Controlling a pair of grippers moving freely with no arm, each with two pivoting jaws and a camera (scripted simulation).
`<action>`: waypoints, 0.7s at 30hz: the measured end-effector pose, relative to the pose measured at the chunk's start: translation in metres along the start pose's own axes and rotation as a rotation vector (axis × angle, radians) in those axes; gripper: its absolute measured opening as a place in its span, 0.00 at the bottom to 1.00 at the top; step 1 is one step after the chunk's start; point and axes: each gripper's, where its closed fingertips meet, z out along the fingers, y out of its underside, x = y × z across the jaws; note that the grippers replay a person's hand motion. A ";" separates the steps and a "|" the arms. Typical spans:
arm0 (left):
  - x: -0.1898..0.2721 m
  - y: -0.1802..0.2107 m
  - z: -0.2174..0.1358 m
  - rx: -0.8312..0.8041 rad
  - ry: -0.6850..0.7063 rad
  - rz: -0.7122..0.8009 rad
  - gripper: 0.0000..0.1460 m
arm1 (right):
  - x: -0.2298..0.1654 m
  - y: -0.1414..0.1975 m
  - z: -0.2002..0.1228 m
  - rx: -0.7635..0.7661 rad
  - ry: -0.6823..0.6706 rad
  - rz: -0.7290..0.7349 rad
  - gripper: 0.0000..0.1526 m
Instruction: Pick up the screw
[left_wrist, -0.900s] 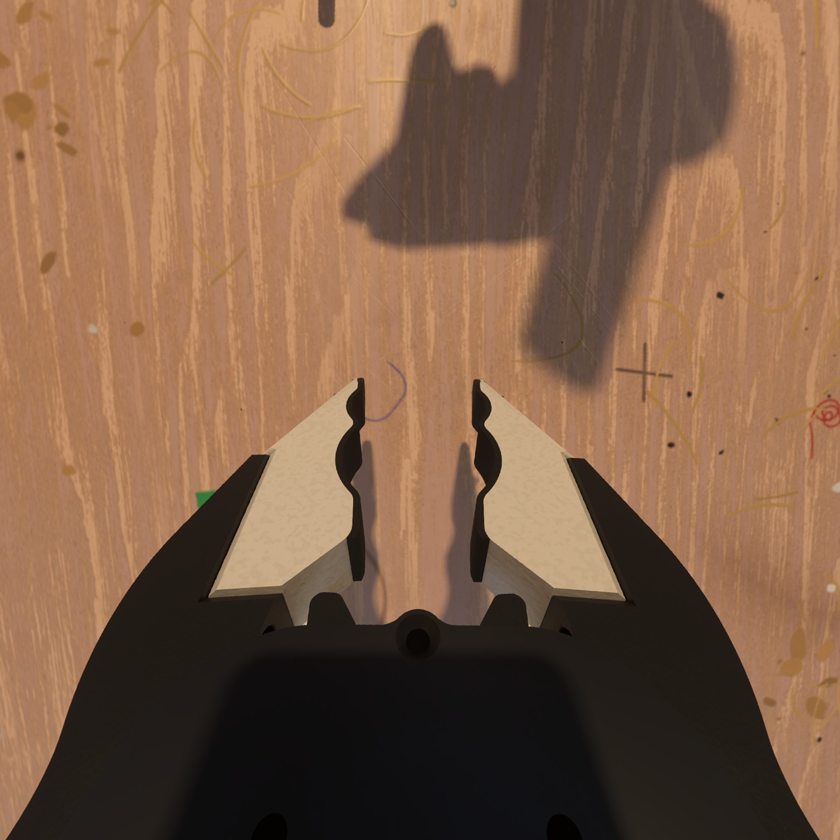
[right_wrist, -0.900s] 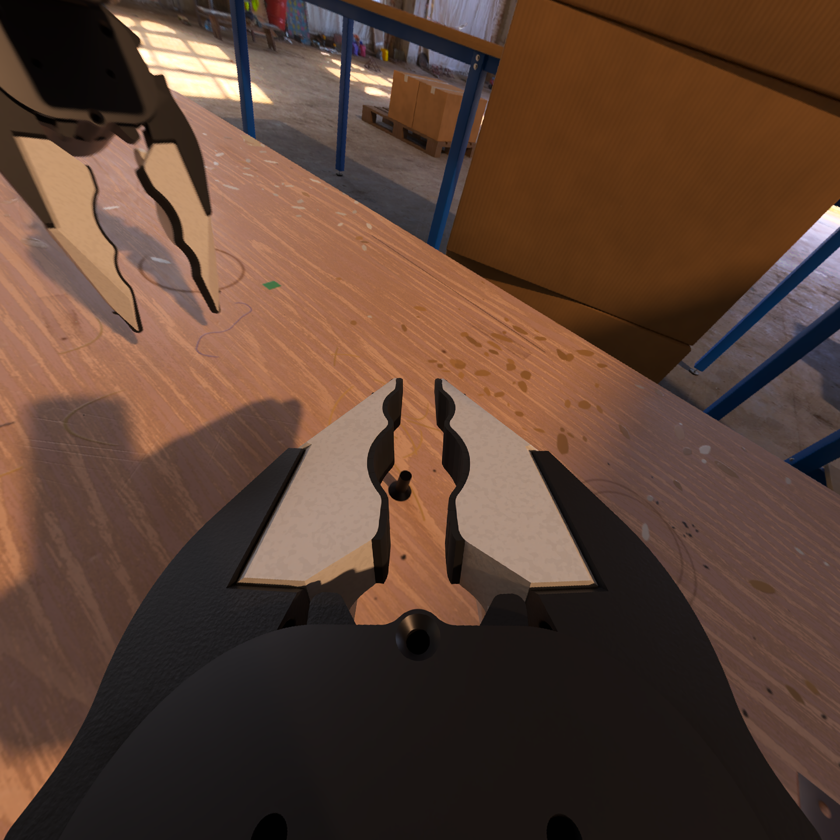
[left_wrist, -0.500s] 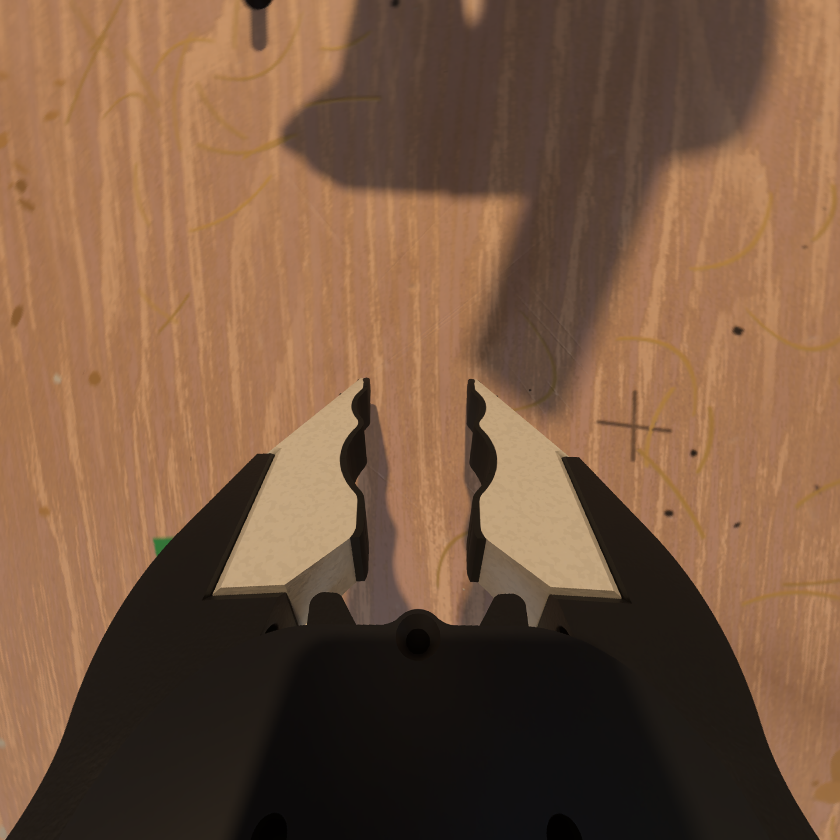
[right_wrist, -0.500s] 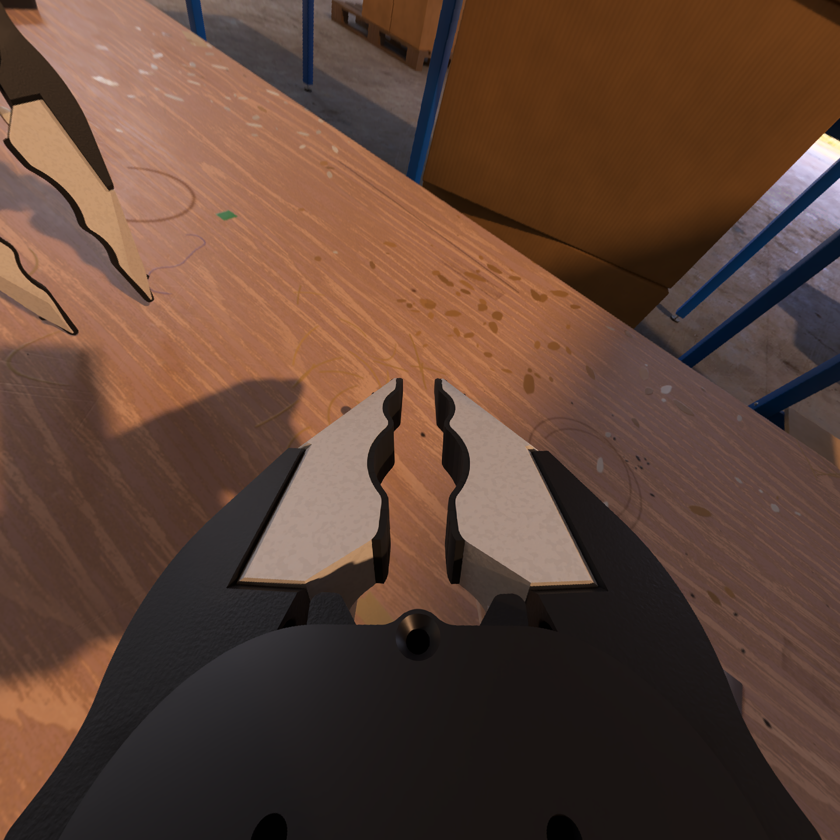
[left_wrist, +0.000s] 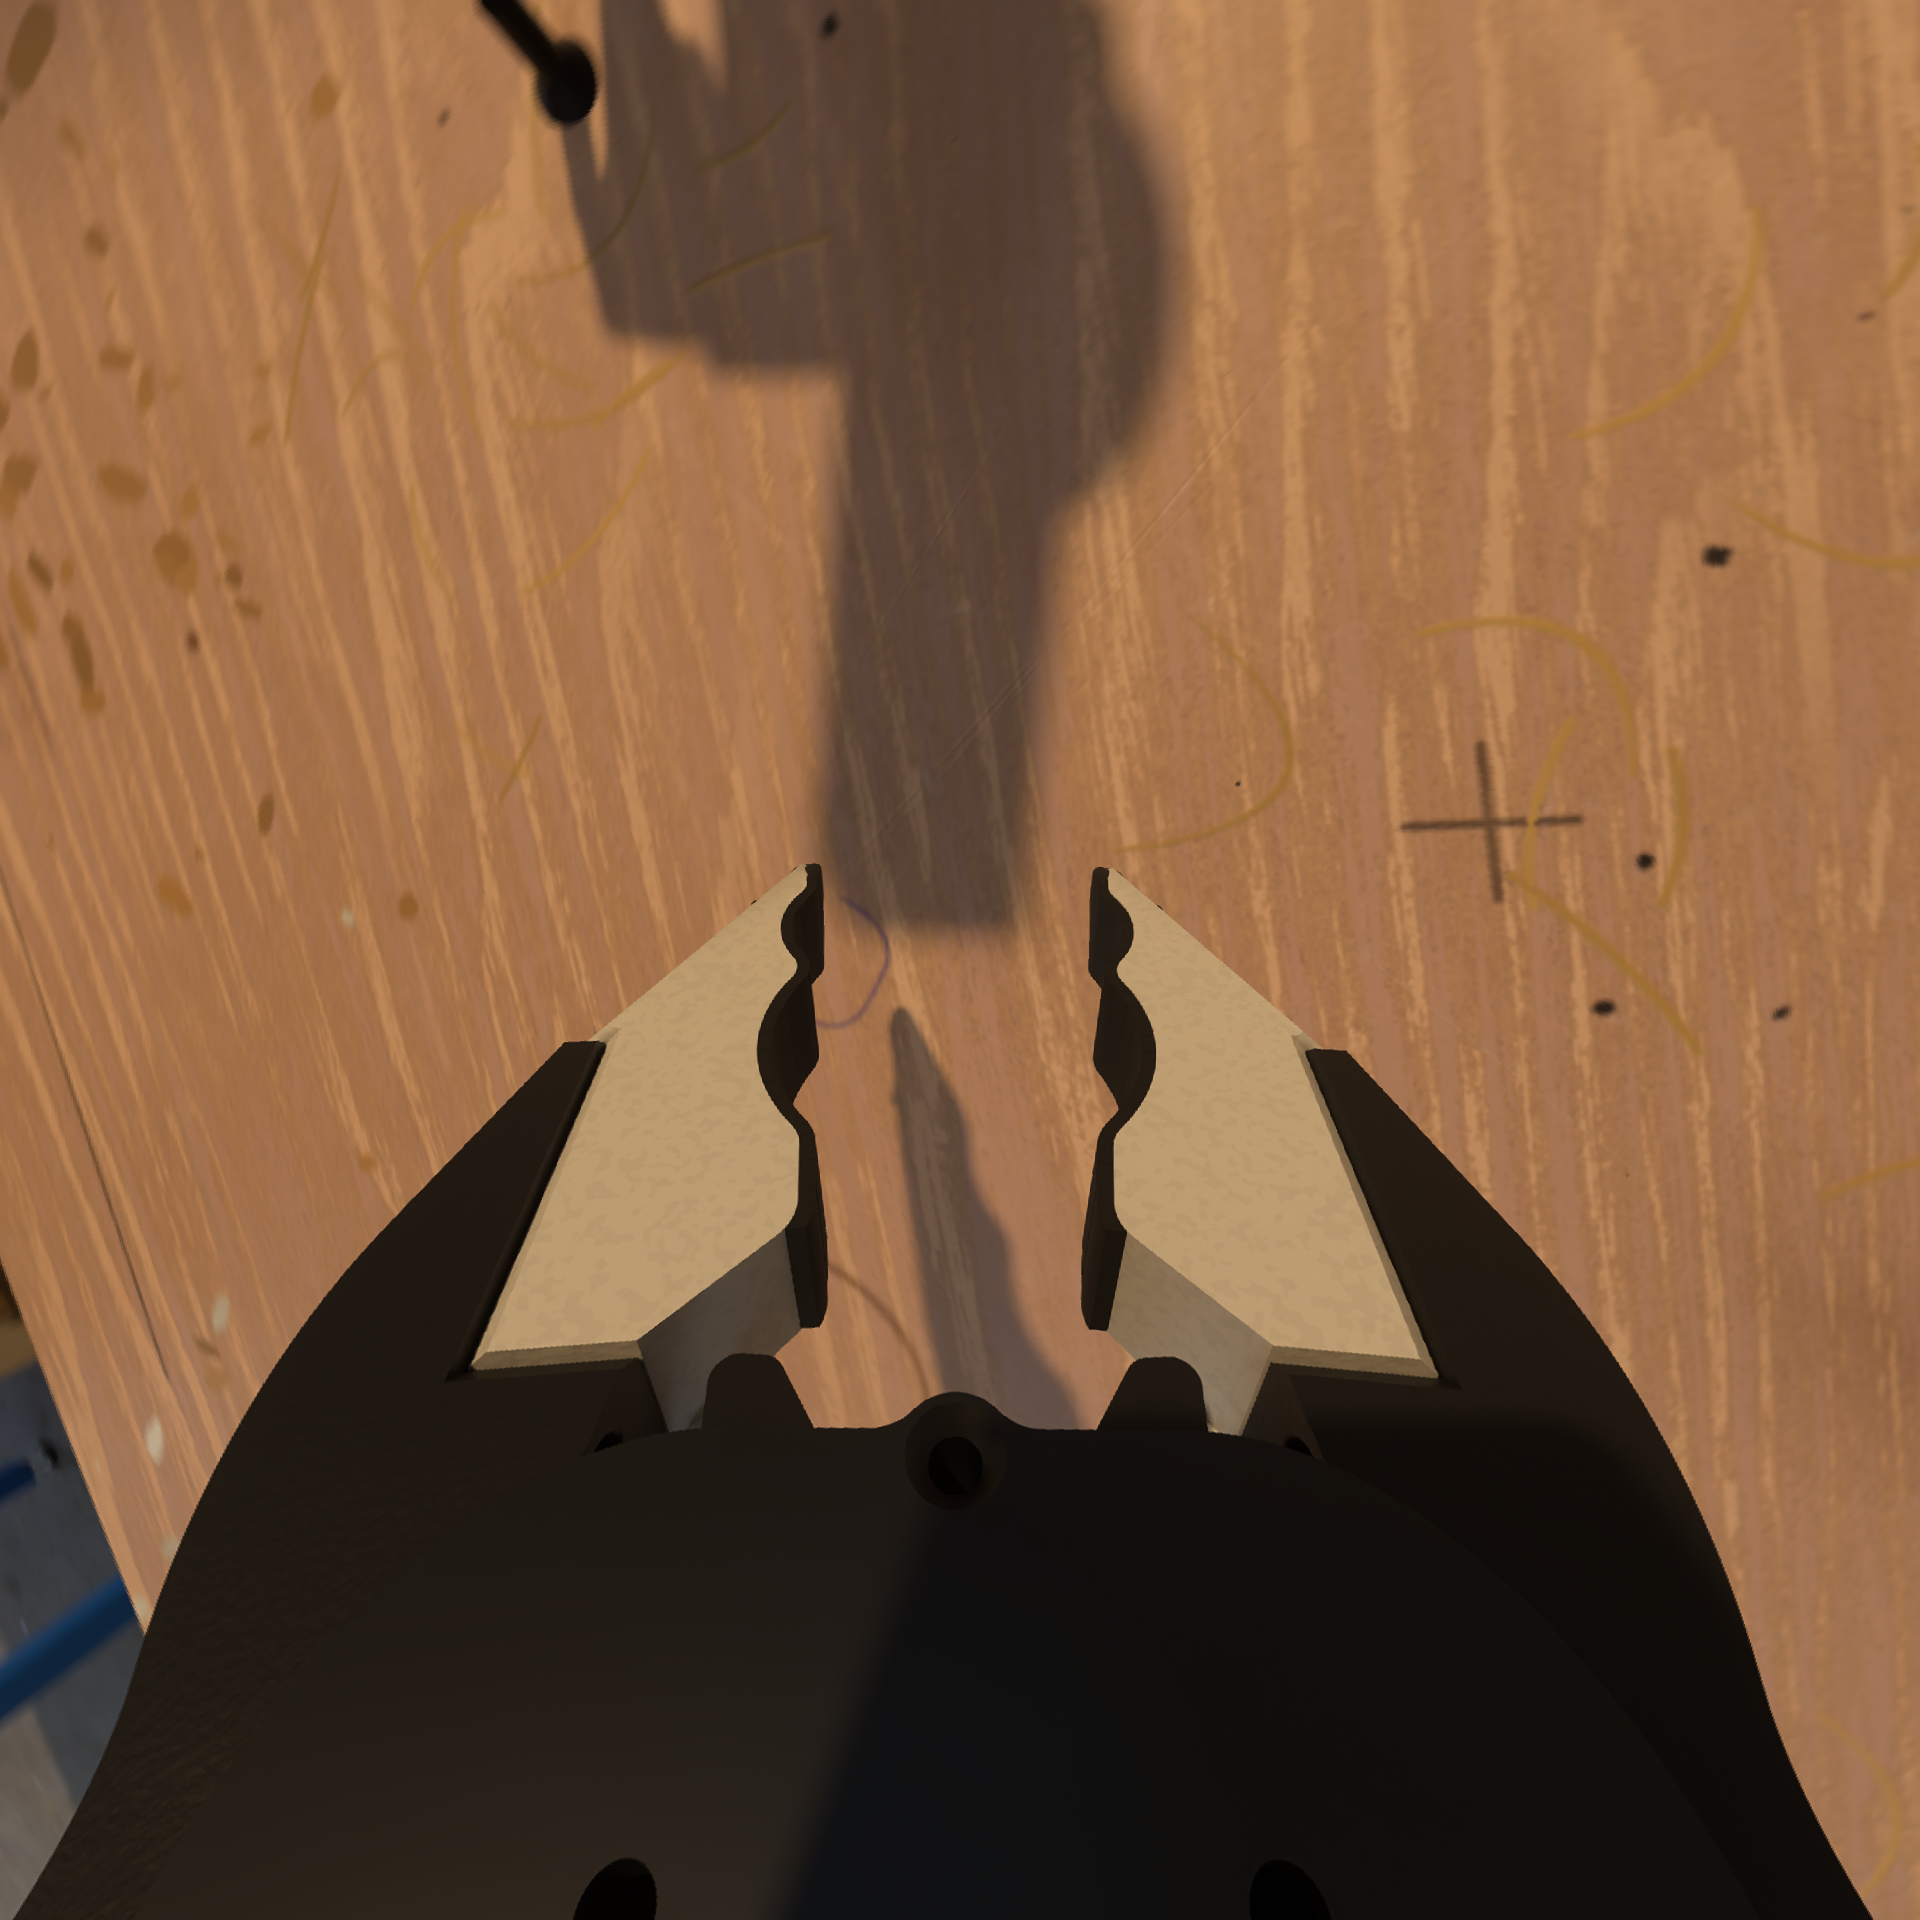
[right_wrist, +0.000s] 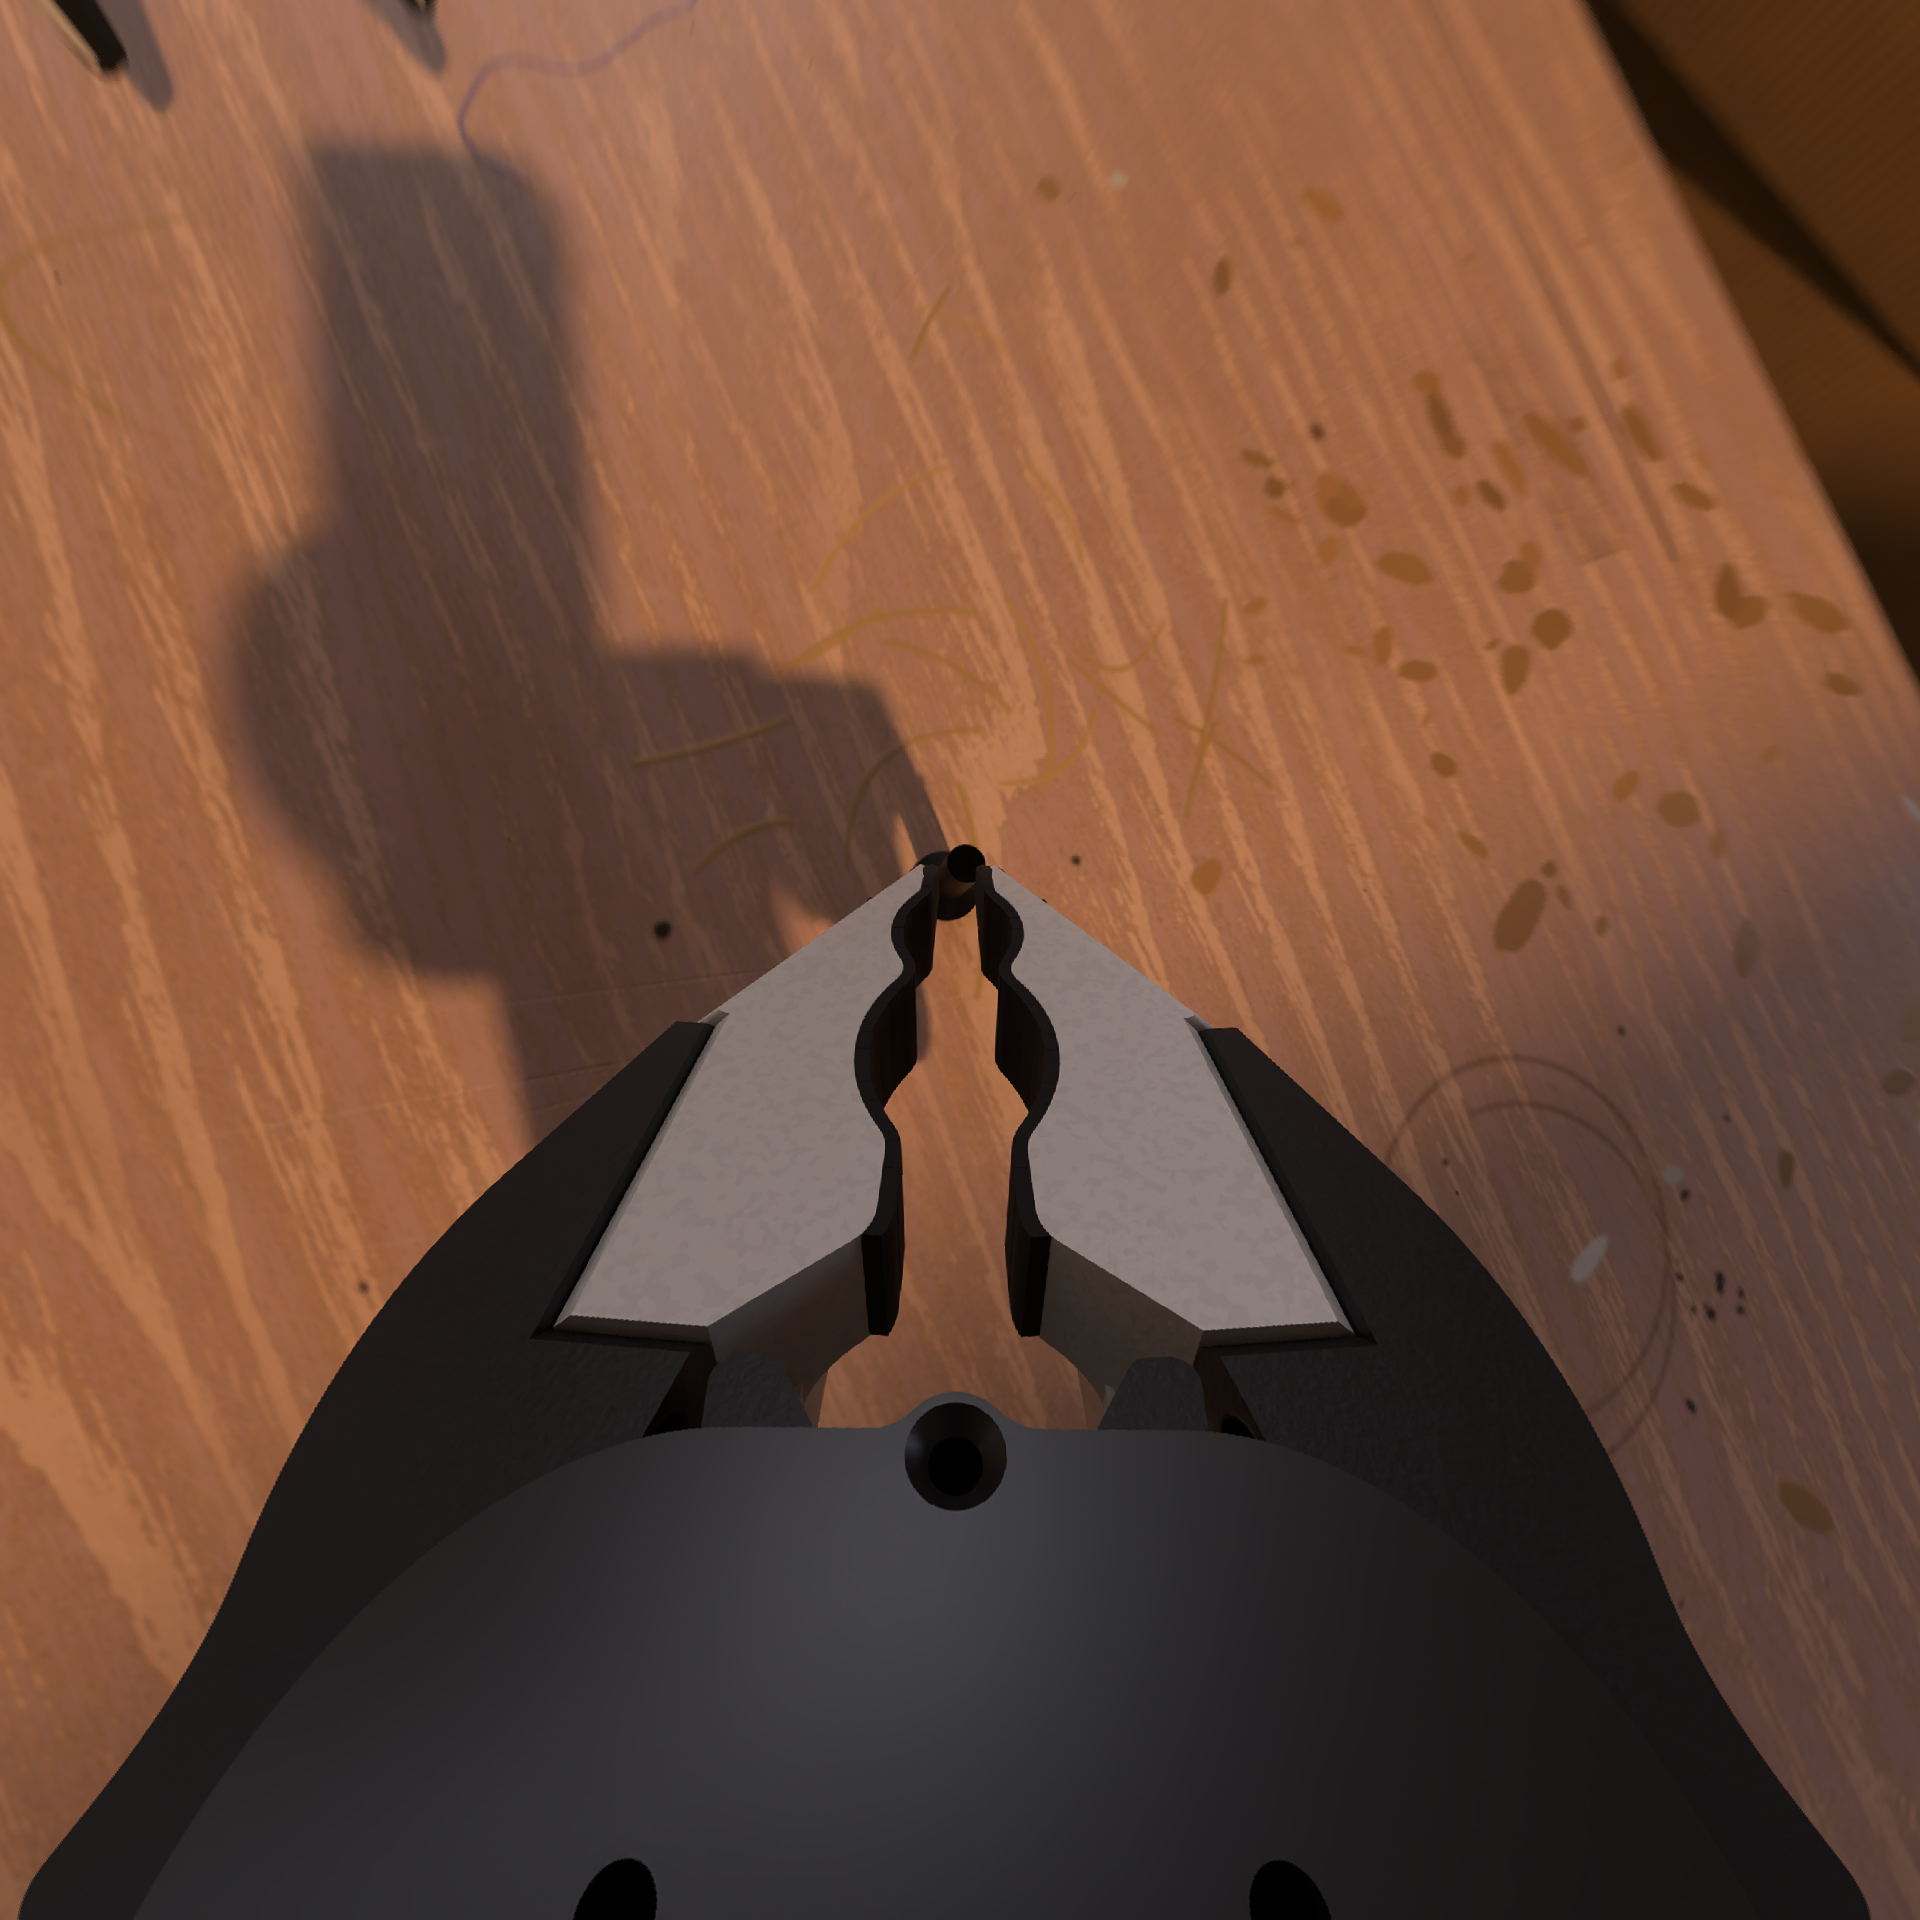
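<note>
Wooden tabletop (left_wrist: 312, 935) fills both views, grain streaked, marked with scratches and brown flecks; one pencilled cross (left_wrist: 1491, 821) is seen toward the right in the left wrist view, and a faint ring stain (right_wrist: 1527, 1226) toward the right in the right wrist view. Two grippers are counted, one screw, no containers. Left gripper (left_wrist: 956, 883) is held over bare wood with its fingers spread apart, nothing between them; a thin purple scribble (left_wrist: 868, 971) lies just inside the left fingertip. From that view the screw (left_wrist: 545, 57) is seen far off at the top left edge, dark, beside a large shadow. Right gripper (right_wrist: 958, 878) is pinched on the screw (right_wrist: 961, 868) at the very fingertips, black head poking out past the tips. Whether the screw is off the wood cannot be told. Cardboard box (right_wrist: 1818, 125) is seen beyond the table edge, top right.
</note>
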 end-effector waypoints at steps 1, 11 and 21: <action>0.000 0.004 -0.001 -0.004 -0.027 -0.033 0.35 | 0.000 0.003 0.004 -0.024 -0.024 -0.013 0.04; 0.015 0.007 0.007 0.043 -0.031 -0.119 0.34 | -0.001 0.010 0.016 -0.070 -0.153 -0.012 0.02; 0.017 0.011 0.009 0.041 -0.032 -0.120 0.33 | 0.000 0.009 0.020 -0.090 -0.242 -0.017 0.05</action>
